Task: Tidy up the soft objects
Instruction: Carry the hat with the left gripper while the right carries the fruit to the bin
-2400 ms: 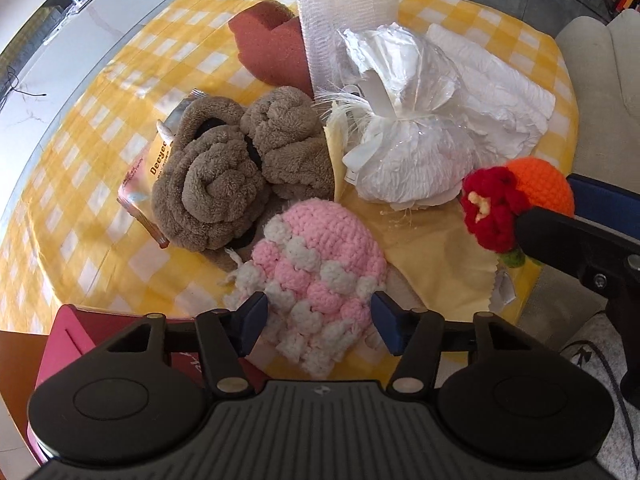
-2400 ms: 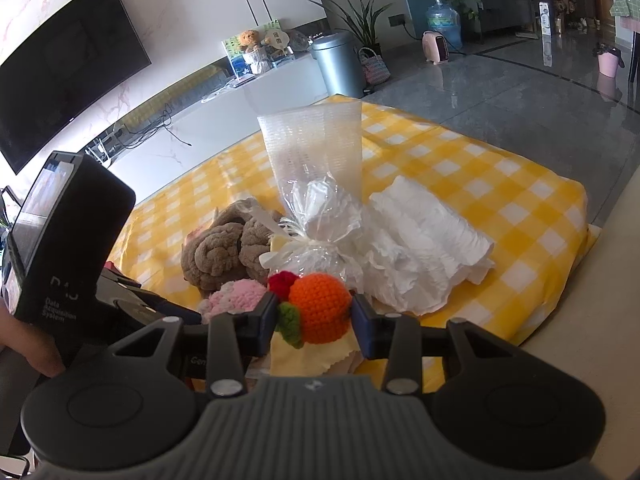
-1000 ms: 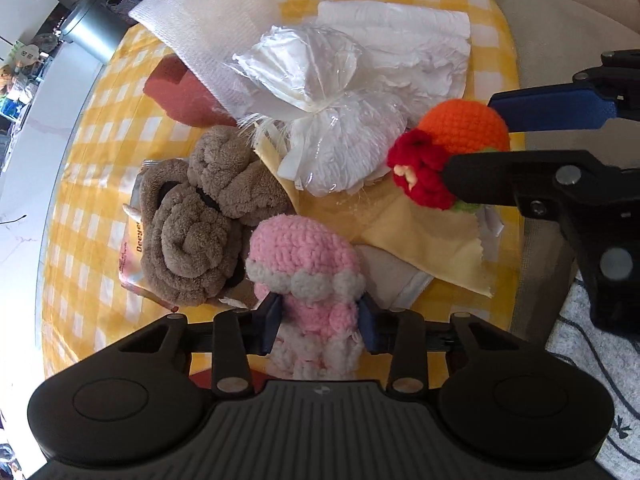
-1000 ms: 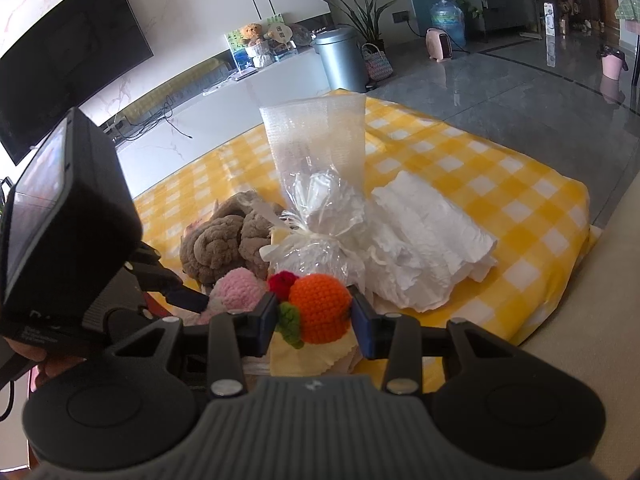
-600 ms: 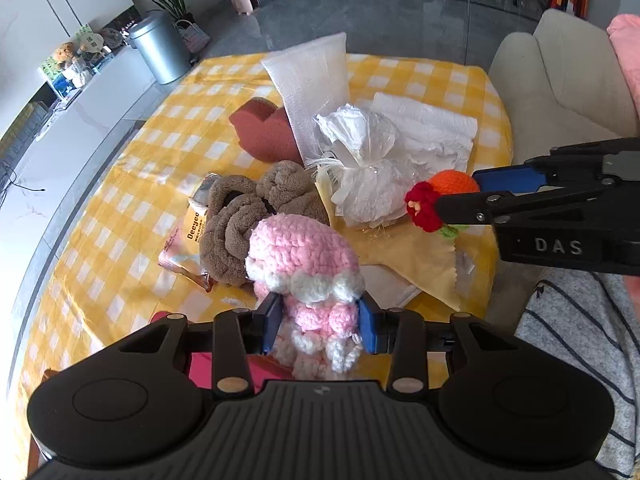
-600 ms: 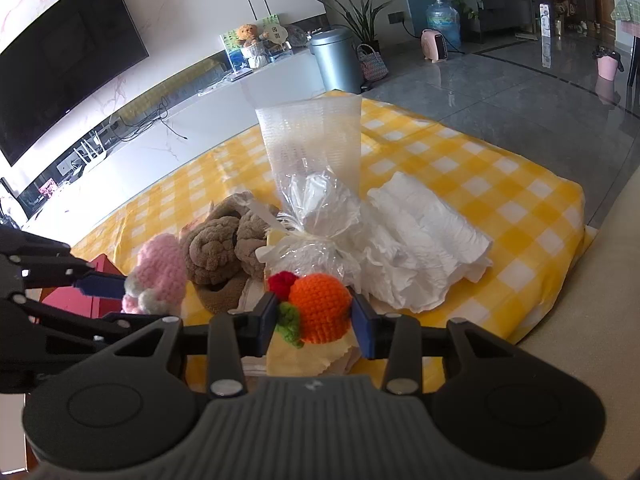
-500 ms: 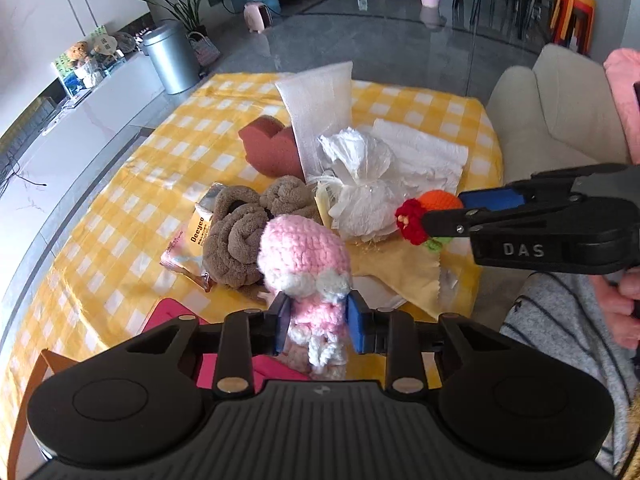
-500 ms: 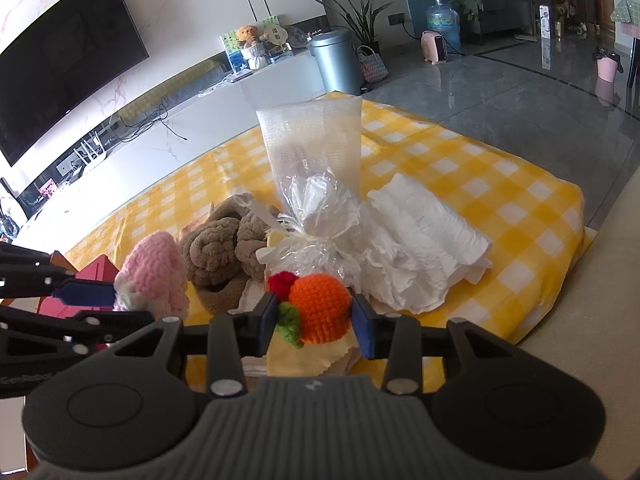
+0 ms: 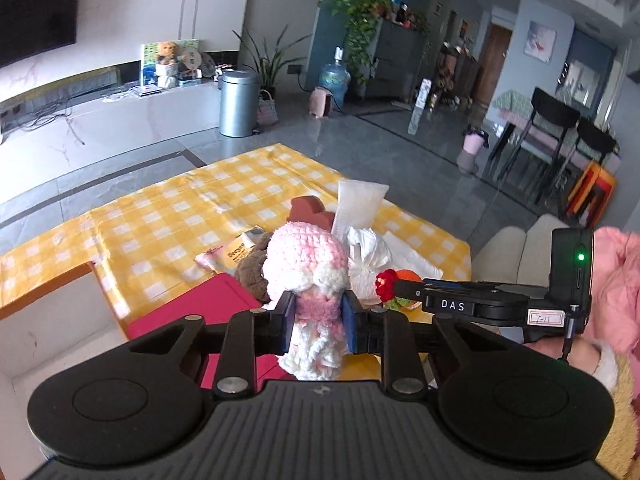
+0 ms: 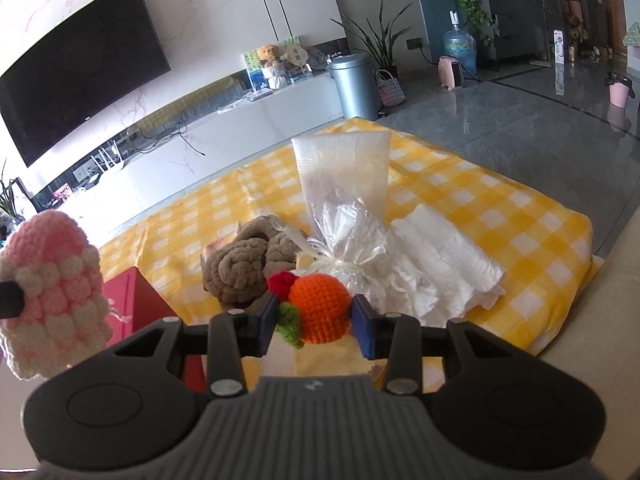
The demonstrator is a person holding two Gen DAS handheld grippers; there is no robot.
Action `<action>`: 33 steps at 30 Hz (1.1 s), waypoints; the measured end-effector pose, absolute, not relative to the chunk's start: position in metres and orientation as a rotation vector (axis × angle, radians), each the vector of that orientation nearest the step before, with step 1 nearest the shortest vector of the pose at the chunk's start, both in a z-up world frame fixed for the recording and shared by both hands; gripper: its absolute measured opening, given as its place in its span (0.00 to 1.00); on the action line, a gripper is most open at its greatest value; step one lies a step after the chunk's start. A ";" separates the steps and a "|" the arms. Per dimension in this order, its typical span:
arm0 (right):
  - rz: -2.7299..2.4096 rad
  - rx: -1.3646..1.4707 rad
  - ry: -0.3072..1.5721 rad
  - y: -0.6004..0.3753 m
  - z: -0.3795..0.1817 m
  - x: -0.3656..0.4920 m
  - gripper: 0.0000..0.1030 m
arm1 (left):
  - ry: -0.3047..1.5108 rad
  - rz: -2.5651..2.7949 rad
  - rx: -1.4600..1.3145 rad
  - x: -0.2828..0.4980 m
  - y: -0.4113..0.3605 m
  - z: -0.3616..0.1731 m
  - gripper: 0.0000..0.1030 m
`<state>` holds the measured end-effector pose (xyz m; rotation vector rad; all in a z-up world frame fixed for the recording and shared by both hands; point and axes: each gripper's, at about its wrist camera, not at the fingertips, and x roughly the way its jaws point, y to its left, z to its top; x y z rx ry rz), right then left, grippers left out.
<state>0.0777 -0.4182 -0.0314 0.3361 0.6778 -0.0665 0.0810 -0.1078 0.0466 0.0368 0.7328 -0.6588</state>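
Observation:
My left gripper [image 9: 318, 320] grips a pink and white crocheted hat [image 9: 306, 268], lifted clear above the table; its jaws are still closing, squeezing the hat's lower part. That hat [image 10: 50, 292] hangs at the left edge of the right wrist view. My right gripper [image 10: 314, 320] is shut on an orange crocheted ball [image 10: 320, 306] with a red flower and green leaf, held just above the yellow cloth. In the left wrist view the same ball [image 9: 404, 278] shows at the tip of the right gripper, to the right of the hat.
On the yellow checked tablecloth [image 10: 500, 216] lie brown fluffy slippers [image 10: 244, 264], a tied clear bag [image 10: 348, 240], white folded cloth [image 10: 444, 264], a tall mesh sleeve [image 10: 344, 172] and a snack packet [image 9: 228, 256]. A red box [image 9: 212, 308] stands at the near left corner. A beige sofa [image 9: 516, 252] is at right.
My left gripper has lifted the pink hat off the table, risen and rolled level, and squeezed tighter. The right gripper with the orange ball has stayed still.

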 end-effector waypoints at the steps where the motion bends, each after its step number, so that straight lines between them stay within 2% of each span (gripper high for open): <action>1: -0.050 0.341 0.664 -0.417 -0.028 0.076 0.39 | 0.719 -0.639 0.026 0.076 -0.097 0.050 0.27; 5: 0.109 0.428 0.608 -0.408 -0.012 0.068 0.39 | 0.607 -0.494 -0.053 0.047 -0.045 0.054 0.27; 14: 0.453 0.420 0.552 -0.336 0.018 0.059 0.39 | 0.661 -0.336 -0.294 0.020 0.044 0.016 0.27; 27: 0.674 0.198 0.699 -0.192 0.000 0.063 0.39 | 0.875 -0.274 -0.383 0.032 0.100 -0.038 0.27; 33: 0.674 0.073 0.769 -0.147 -0.022 0.063 0.39 | 0.889 -0.240 -0.367 0.019 0.106 -0.047 0.27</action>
